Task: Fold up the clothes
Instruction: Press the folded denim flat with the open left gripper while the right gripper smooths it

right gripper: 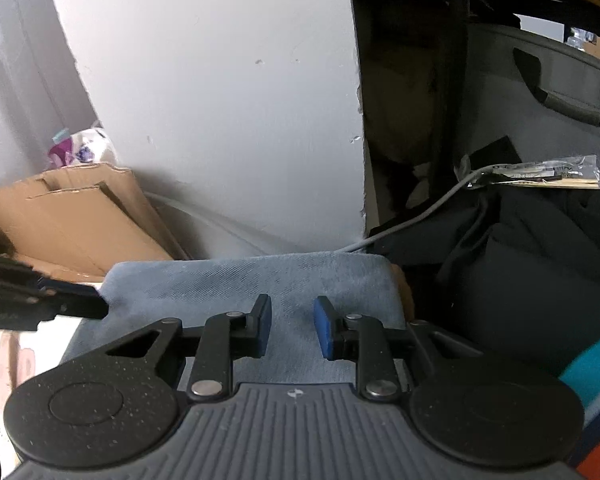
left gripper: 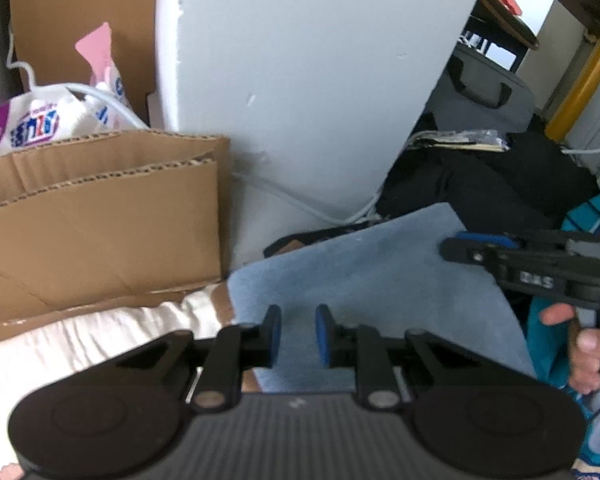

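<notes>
Left wrist view: left hand-held gripper [left gripper: 298, 334] and right hand-held gripper [right gripper: 290, 330] stood slightly open, empty, above the blue cloth [left gripper: 372, 276]; cardboard box [left gripper: 100, 232] bordered its left edge.

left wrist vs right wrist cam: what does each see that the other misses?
Left wrist only: a hand gripping the right gripper, a cream cloth, a gold table leg.
Right wrist only: the left gripper from the side, at the blue-grey garment's left edge.
Both: the garment, cardboard box, white pillar, grey cable, dark clothes. Each shows its own jaws apart, empty.
</notes>
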`<state>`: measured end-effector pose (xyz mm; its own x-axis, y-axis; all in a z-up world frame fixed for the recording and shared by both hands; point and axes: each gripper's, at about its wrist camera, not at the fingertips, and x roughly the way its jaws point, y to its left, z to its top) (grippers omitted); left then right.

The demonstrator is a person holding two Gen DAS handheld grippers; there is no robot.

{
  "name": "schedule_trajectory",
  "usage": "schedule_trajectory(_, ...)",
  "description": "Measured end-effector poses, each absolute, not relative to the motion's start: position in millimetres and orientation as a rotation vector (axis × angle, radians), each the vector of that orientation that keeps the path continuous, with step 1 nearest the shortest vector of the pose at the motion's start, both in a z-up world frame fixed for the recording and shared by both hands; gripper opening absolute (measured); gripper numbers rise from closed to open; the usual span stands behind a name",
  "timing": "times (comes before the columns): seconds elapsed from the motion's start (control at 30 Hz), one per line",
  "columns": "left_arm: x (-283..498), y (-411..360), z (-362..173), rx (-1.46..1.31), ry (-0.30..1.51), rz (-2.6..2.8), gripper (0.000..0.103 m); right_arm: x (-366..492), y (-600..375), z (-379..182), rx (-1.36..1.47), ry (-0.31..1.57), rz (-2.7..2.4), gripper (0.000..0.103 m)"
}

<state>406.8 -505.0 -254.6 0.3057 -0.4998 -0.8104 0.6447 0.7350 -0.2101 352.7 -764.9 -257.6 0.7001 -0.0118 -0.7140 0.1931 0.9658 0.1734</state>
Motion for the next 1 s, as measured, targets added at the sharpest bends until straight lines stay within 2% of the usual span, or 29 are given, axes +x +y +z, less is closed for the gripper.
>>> schedule_trajectory(0.23,406,-504,-270,0.148,1.032,-0.759,0.019,380,-784,-264,0.294,0.776,-0.155,0.026)
schedule_trajectory(0.53,400,-505,-266,0.199,1.021,-0.758,0.02,392,-781,-281,0.254,0.872,-0.169,0.026)
schedule_trajectory(0.73,382,-498,-256,0.197,1.007,-0.786,0.023,373,-767,-256,0.233,0.832,-0.135,0.028)
schedule_trajectory(1.0,360,-486,-257,0.189,1.009,-0.839,0.024,335,-736,-264,0.267,0.862,-0.037,0.028)
